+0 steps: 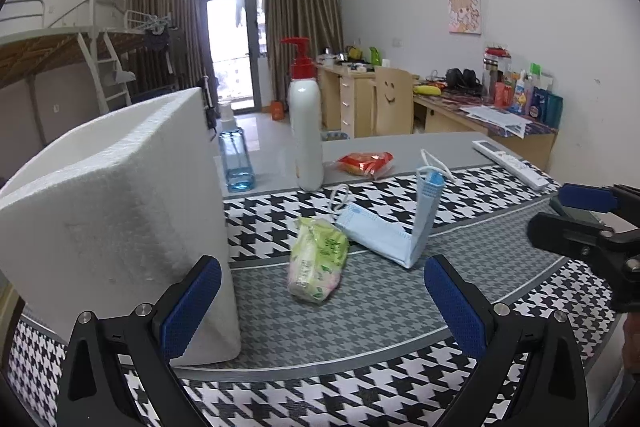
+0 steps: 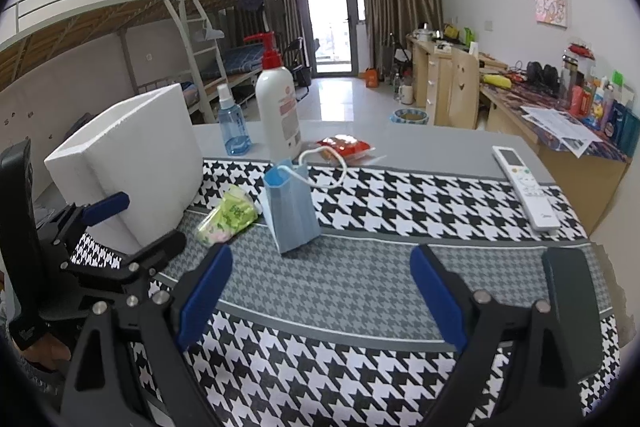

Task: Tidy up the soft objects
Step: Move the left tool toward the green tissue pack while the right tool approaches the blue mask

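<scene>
A green tissue pack lies on the houndstooth cloth beside a folded blue face mask whose one end stands up. A red snack packet rests farther back. A white foam box stands at the left. My left gripper is open just short of the tissue pack, its left finger against the box's corner. My right gripper is open over bare cloth, nearer than the mask.
A white pump bottle and a blue spray bottle stand behind the cloth. A white remote lies at the table's right. A dark flat object sits by my right finger. Desks and bunk beds line the room.
</scene>
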`<state>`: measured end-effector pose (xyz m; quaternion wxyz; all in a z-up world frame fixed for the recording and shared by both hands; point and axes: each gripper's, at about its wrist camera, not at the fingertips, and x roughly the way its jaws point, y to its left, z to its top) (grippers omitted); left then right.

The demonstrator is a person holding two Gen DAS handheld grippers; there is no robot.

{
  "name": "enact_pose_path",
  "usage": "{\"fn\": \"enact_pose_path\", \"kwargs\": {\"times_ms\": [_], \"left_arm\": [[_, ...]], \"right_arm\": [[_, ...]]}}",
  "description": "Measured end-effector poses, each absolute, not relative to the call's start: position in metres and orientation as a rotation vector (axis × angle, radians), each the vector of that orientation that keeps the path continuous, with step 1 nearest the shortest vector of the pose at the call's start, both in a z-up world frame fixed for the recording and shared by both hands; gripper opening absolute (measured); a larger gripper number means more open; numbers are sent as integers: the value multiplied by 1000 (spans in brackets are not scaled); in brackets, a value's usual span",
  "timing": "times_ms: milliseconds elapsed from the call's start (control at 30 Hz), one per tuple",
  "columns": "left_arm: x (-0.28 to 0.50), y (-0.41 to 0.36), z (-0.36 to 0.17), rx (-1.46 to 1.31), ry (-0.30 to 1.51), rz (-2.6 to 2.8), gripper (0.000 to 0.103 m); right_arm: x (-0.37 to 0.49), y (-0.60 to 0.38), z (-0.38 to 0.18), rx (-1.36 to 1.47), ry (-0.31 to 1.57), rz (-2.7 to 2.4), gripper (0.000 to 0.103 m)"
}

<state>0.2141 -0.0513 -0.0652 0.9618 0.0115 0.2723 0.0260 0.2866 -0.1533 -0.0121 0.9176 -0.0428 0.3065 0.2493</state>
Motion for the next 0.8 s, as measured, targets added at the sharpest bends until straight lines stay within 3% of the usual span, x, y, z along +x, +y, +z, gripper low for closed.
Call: {"fn": "enact_pose_path", "kwargs": {"times_ms": [233, 800], "left_arm": [[231, -57, -72, 14, 615, 73, 101], [263, -62, -86, 24, 703, 99, 90]], "right_arm": [[300, -145, -13, -93, 658, 536, 93], [324, -129, -21, -110, 713, 575, 92]]}}
